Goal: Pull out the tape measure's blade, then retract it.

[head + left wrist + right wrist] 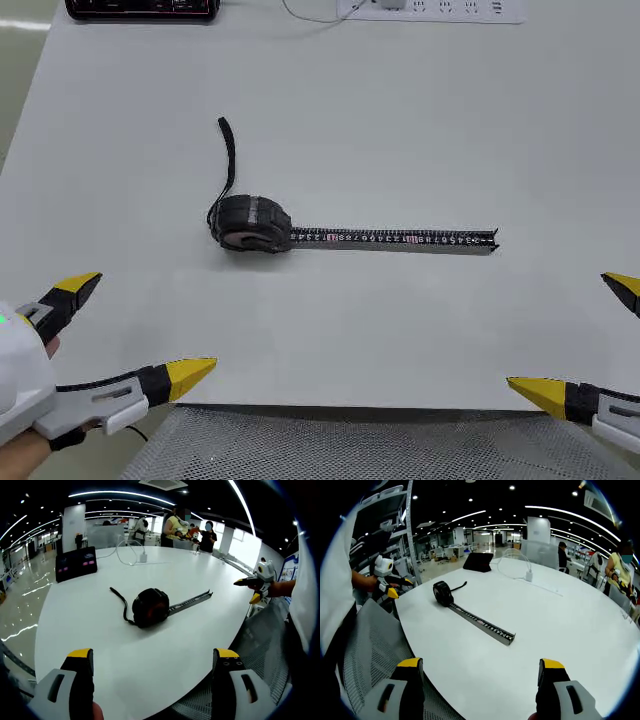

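Tape measure (pixel 252 224): lies mid-table (pixel 420 130), blade (pixel 395 239) drawn out rightward.
Left gripper (pixel 152 322): jaws apart, at near edge, well apart from the case.
Right gripper (pixel 558 330): jaws apart, near edge, clear of blade tip.

Right gripper (pixel 480 666) at bottom of frame, yellow-tipped jaws wide apart, nothing between them. Tape measure (pixel 440 593) lies on white table (pixel 570 620), upper left of centre, blade (pixel 481 623) extended toward centre. Left gripper (pixel 389 587) at left edge.
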A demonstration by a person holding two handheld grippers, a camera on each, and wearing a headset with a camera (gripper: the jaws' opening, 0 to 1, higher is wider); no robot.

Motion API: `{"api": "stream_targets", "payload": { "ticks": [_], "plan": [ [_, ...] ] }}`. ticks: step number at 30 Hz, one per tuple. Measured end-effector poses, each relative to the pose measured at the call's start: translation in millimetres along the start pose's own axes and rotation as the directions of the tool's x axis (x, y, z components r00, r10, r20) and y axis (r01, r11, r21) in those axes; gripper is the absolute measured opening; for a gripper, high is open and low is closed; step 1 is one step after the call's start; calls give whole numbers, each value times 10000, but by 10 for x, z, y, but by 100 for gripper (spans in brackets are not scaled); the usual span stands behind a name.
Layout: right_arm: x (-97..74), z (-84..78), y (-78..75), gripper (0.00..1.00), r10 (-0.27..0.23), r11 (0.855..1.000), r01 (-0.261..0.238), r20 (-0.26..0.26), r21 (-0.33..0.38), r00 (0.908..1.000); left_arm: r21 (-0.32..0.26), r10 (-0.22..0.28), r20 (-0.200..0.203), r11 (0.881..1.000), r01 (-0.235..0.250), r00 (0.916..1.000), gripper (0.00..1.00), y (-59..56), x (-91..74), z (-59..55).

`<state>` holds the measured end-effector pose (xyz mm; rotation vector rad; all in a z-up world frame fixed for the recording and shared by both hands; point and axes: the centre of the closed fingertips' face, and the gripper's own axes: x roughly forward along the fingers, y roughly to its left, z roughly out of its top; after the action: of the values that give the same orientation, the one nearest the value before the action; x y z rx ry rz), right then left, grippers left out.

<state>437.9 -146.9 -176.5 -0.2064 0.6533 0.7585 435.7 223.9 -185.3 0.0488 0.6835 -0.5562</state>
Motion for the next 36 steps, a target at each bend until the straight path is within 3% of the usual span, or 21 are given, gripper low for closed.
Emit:
{"api": "stream_targets", "payload": {
  "ticks": [36],
  "plan": [
    [-4, 27, -43, 92, -130, 9999, 130, 84, -1, 9999, 32, 71, 124, 10000, -72, 9999, 96, 26, 6, 63]
  ]
}}
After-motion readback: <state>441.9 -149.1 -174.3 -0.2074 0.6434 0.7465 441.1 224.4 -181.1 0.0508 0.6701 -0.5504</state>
